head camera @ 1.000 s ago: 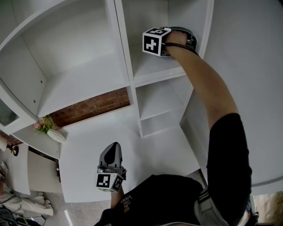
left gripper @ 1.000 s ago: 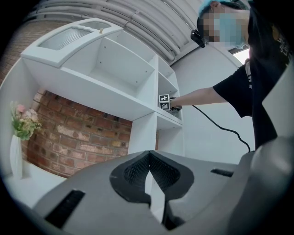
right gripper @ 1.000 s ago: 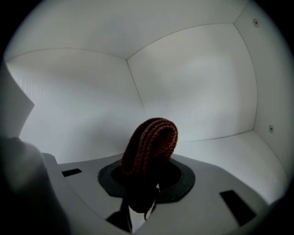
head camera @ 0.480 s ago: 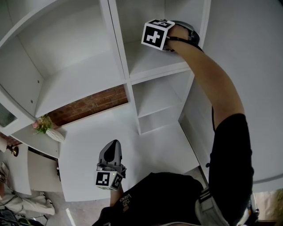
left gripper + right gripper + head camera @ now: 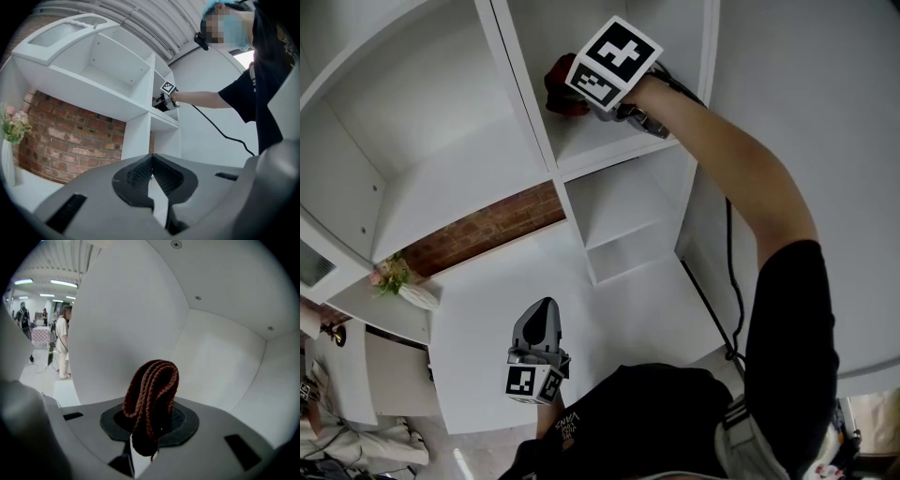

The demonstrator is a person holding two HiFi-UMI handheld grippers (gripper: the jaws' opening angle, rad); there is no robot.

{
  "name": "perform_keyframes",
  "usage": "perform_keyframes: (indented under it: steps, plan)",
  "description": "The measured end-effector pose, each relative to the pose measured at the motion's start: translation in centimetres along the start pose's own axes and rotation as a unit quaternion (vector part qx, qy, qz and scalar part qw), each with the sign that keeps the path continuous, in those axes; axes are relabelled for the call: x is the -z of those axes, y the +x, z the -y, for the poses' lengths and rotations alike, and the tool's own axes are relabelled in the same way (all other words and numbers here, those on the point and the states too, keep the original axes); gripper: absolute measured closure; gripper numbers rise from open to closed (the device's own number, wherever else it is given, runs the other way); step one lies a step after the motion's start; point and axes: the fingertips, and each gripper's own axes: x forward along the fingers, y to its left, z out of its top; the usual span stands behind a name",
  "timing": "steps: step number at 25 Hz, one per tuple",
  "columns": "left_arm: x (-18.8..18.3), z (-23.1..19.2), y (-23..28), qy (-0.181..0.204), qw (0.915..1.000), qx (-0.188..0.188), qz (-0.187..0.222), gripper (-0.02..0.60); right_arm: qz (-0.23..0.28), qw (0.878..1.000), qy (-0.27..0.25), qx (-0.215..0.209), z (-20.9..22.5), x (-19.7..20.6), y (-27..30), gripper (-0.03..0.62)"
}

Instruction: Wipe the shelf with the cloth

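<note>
A dark red knitted cloth [image 5: 153, 383] is folded over and pinched in my right gripper [image 5: 149, 420], which is shut on it. In the head view that gripper [image 5: 581, 92] reaches into the upper compartment of the narrow column of the white shelf unit. The cloth [image 5: 560, 84] shows at the compartment's left side, just above the shelf board [image 5: 605, 141]. Whether the cloth touches the board is unclear. My left gripper [image 5: 544, 307] hangs low over the white counter, shut on nothing, its jaws [image 5: 151, 164] pointing toward the shelf. From the left gripper view the right gripper [image 5: 161, 102] is small and far off.
A brick wall [image 5: 492, 223] backs the lower opening. A vase of flowers [image 5: 396, 272] stands at the left. A black cable [image 5: 712, 300] runs down beside the right arm. White compartment walls [image 5: 220, 348] close in around the right gripper. People [image 5: 61, 348] stand far behind.
My right gripper has moved left across the upper compartment toward its left wall, and the red cloth has come into sight. The left gripper has stayed put.
</note>
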Motion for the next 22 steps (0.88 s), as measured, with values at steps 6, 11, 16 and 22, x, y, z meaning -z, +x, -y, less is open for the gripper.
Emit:
perform_keyframes:
  steps: [6,11,16,22]
  plan:
    - [0.1,0.2,-0.2,0.004,1.0000,0.002,-0.004,0.575,0.002,0.998,0.001,-0.061,-3.8,-0.8,1.5,0.498]
    - [0.0,-0.3,-0.4,0.003,1.0000,-0.003,-0.004,0.575,-0.034,0.997,-0.038,-0.049,-3.9,0.4,2.4,0.499]
    - [-0.2,-0.1,-0.2,-0.001,1.0000,0.003,0.001,0.575,-0.077,0.992,-0.096,-0.004,-2.5,1.7,2.0,0.498]
    - [0.6,-0.5,-0.1,-0.001,1.0000,0.007,-0.005,0.575,-0.171,0.964,-0.184,0.085,1.5,5.1,0.4,0.497]
